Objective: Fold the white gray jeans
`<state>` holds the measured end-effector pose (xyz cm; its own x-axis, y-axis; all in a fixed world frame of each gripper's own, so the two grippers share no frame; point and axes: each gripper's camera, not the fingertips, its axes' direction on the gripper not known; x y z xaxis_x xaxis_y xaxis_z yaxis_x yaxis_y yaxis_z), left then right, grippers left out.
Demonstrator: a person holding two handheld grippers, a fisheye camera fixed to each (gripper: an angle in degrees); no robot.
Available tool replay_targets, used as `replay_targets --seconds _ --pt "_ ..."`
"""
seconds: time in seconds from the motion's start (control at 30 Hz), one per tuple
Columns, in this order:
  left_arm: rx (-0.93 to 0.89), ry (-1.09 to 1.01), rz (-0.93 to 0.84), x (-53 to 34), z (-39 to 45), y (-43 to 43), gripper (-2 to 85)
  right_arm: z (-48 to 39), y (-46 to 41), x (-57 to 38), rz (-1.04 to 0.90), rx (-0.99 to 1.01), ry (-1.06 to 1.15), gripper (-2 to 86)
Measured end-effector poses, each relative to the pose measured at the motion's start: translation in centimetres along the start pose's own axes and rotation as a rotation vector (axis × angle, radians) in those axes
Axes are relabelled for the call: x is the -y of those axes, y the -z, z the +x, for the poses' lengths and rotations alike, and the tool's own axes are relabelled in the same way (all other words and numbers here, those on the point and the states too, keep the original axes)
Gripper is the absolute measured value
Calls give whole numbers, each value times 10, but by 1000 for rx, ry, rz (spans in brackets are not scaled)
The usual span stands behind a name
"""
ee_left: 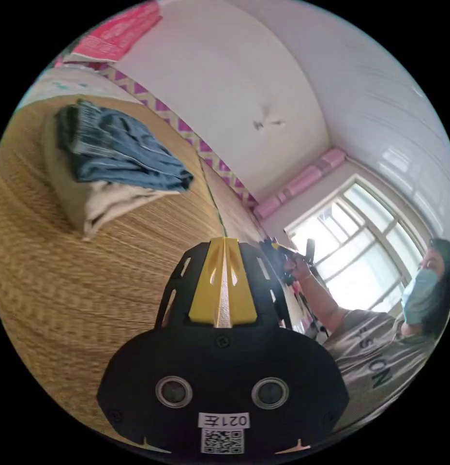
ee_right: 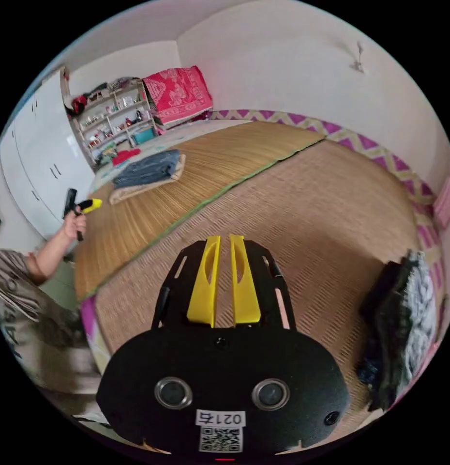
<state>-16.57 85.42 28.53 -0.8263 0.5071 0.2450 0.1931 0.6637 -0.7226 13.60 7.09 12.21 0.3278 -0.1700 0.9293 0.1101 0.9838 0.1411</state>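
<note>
Left gripper (ee_left: 224,242) jaws together, right gripper (ee_right: 224,240) jaws slightly apart, both empty above the mat (ee_right: 302,213). Folded pile (ee_left: 118,160) lies upper left.

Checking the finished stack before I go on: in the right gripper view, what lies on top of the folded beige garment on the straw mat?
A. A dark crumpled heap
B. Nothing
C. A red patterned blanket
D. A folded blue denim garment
D: a folded blue denim garment lies directly on the beige garment on the mat.
</note>
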Motion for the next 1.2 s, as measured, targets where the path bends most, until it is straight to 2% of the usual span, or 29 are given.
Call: replay_targets --seconds 0.17,0.27,0.33,0.47,0.5,0.67,0.93,1.0,1.07,1.17,1.2 --pt "-18 -137 -164 8 49 -102 -10 4 55 -55 70 -403 35 88" --pt "-60 -178 -213 15 68 -155 -10 8 64 -67 25 -553 66 98" --pt "-106 -192 -226 16 73 -186 -10 9 59 -71 -44 -607 115 105" --pt "-62 -239 -271 8 77 -213 -10 4 40 -75 -148 -689 225 132" --pt "-117 -241 -262 9 77 -213 -10 5 38 -75 -150 -695 225 133" --pt "-144 -183 -234 23 68 -206 -9 19 31 -57 -119 -660 109 135" --pt "-125 -270 -363 50 97 -220 0 21 -2 -44 -240 -709 89 131" --pt "-120 -281 -404 55 103 -226 21 24 6 -45 -221 -686 40 118" --pt "-107 -285 -468 61 108 -235 87 29 21 -48 -173 -653 -18 93" --pt "-113 -296 -532 68 115 -241 83 39 51 -52 -89 -602 -126 78" --pt "-115 -290 -537 71 116 -240 53 42 60 -53 -65 -591 -151 77"
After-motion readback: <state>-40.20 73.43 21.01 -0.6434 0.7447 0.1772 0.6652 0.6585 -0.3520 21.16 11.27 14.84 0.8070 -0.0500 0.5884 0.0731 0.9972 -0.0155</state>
